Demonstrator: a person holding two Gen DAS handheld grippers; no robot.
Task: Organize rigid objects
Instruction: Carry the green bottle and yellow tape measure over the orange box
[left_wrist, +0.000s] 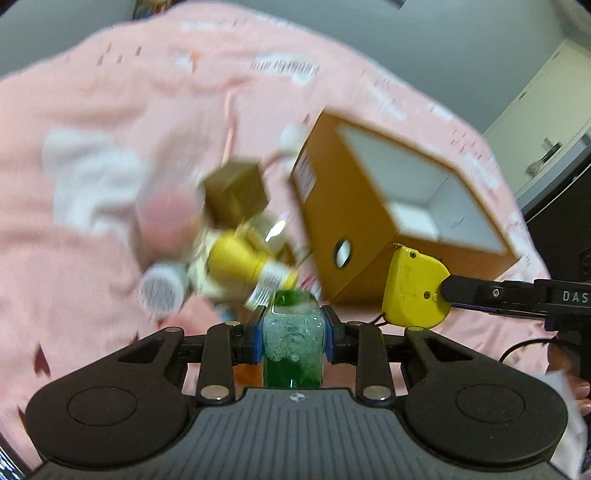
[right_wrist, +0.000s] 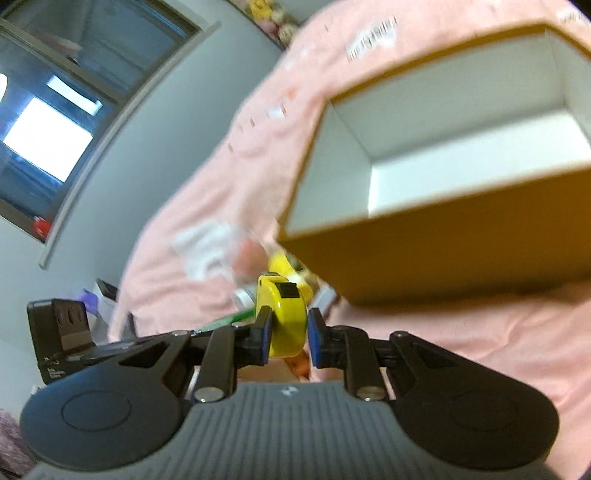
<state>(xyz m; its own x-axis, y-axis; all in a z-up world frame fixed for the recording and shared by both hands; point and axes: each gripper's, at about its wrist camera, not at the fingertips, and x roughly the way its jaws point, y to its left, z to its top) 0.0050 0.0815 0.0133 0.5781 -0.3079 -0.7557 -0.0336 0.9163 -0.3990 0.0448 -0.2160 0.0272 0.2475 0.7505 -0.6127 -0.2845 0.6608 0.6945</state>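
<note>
Left fingers (left_wrist: 293, 338) pinching green bottle (left_wrist: 293, 354), base hidden, right fingers (right_wrist: 289, 334) clamping yellow tape measure (right_wrist: 282, 317), both above pink bed (left_wrist: 110, 147), blurred pile (left_wrist: 221, 240) beside open box (left_wrist: 369, 229).

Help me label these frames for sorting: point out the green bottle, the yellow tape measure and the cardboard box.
green bottle (left_wrist: 293, 332), left wrist view, on its clear middle between the pads.
yellow tape measure (right_wrist: 284, 317), right wrist view, on its narrow yellow edge.
cardboard box (left_wrist: 343, 206), left wrist view, on its brown side wall.
</note>
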